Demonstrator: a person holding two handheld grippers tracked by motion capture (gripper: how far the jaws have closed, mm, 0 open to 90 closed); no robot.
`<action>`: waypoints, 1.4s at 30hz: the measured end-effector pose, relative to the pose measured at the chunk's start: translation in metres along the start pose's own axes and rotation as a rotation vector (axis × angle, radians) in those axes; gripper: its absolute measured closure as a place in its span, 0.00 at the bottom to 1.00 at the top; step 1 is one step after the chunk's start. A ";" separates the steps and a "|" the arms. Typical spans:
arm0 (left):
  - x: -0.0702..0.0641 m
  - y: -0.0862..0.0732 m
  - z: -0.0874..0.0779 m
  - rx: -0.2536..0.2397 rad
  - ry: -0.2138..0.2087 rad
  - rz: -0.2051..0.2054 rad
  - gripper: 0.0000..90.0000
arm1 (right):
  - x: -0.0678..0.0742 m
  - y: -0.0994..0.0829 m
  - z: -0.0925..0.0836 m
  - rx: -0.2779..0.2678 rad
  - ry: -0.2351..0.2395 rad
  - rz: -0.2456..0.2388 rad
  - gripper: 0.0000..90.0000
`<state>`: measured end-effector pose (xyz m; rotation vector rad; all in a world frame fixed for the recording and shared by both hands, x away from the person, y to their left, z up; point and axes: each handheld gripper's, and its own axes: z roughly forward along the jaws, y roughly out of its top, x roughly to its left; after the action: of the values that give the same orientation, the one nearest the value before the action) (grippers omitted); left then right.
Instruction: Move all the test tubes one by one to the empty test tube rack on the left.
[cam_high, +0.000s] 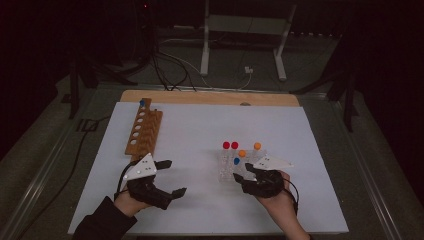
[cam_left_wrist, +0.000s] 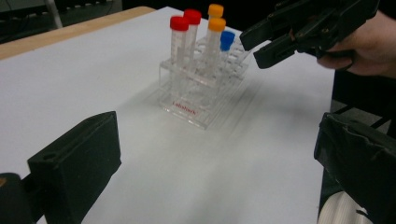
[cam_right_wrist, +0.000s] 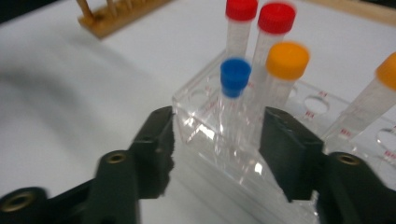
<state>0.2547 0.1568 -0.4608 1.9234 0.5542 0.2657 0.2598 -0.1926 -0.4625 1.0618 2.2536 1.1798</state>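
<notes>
Right hand-held gripper at blue-capped tube

Right hand-held gripper (cam_right_wrist: 217, 140) brackets the blue-capped tube (cam_right_wrist: 233, 93), jaws part-spread, not pressing it. Tube stands upright in the clear rack (cam_high: 227, 167) on the worktop (cam_high: 200, 130). Left hand-held gripper (cam_high: 167, 177) hovers nearby, jaws spread, empty.

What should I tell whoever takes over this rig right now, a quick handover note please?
Right gripper: jaws either side of the blue-capped tube at the clear rack's near corner, a gap showing on both sides, no grip yet.
Left gripper: open, empty, over bare table between the racks.
Clear rack holds five tubes: two red, two orange, one blue.
Wooden rack at far left carries one blue-capped tube at its far end; other holes look empty.
Left, as it seems: grip the blue tube and lift it out, probably for the wooden rack.
</notes>
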 end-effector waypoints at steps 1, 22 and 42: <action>0.000 -0.003 0.002 0.008 -0.005 -0.004 0.02 | 0.000 0.000 0.001 0.004 -0.001 0.003 0.56; 0.000 -0.010 0.010 0.048 -0.016 0.006 0.02 | -0.006 0.006 0.029 0.037 -0.013 0.025 0.84; 0.003 -0.010 0.008 0.041 -0.017 -0.005 0.02 | 0.004 0.019 0.005 -0.067 -0.048 -0.045 0.86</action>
<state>0.2581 0.1553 -0.4736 1.9619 0.5565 0.2360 0.2692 -0.1804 -0.4502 0.9987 2.1737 1.1903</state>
